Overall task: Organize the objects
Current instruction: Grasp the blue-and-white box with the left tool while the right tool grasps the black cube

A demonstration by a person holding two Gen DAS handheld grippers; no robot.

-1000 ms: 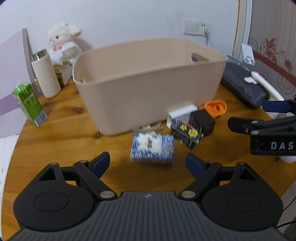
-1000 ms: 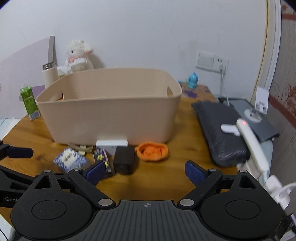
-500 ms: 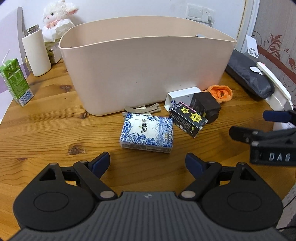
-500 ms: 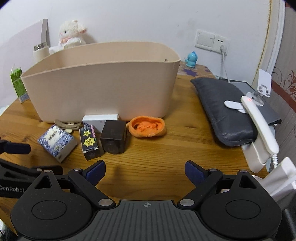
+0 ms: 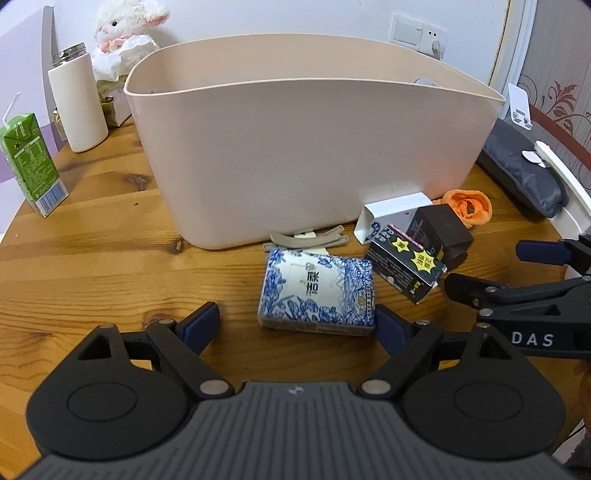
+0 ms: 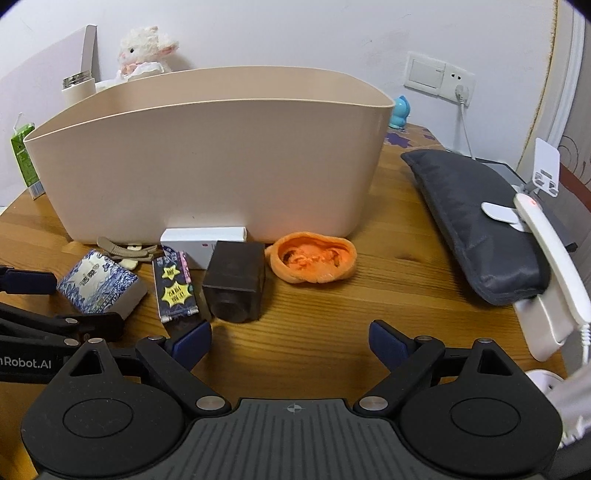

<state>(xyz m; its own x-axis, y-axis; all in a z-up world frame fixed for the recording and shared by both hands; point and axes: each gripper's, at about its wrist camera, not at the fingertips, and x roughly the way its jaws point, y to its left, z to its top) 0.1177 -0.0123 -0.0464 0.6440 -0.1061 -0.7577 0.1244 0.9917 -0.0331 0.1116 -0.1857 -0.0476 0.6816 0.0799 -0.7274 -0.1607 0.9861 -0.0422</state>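
Note:
A large beige tub (image 5: 295,155) stands mid-table. In front of it lie a blue-and-white tissue pack (image 5: 317,295), a black box with yellow stars (image 5: 406,266), a dark cube (image 5: 447,232), a white box (image 5: 395,214), an orange plush piece (image 6: 314,258) and beige hair bands (image 5: 306,242). My left gripper (image 5: 295,325) is open and low over the table. The tissue pack lies between its fingertips, close to the right one, and I cannot tell if they touch. My right gripper (image 6: 291,341) is open over bare wood, just short of the dark cube (image 6: 236,280).
A green drink carton (image 5: 31,166), a white bottle (image 5: 77,107) and a plush lamb (image 5: 125,29) stand at the back left. A dark grey pouch (image 6: 480,229) and a white handset (image 6: 546,258) lie along the right edge. The two grippers sit close side by side.
Both grippers have come down and forward toward the items in front of the tub. The tissue pack now sits between the left fingertips. Both grippers stay open.

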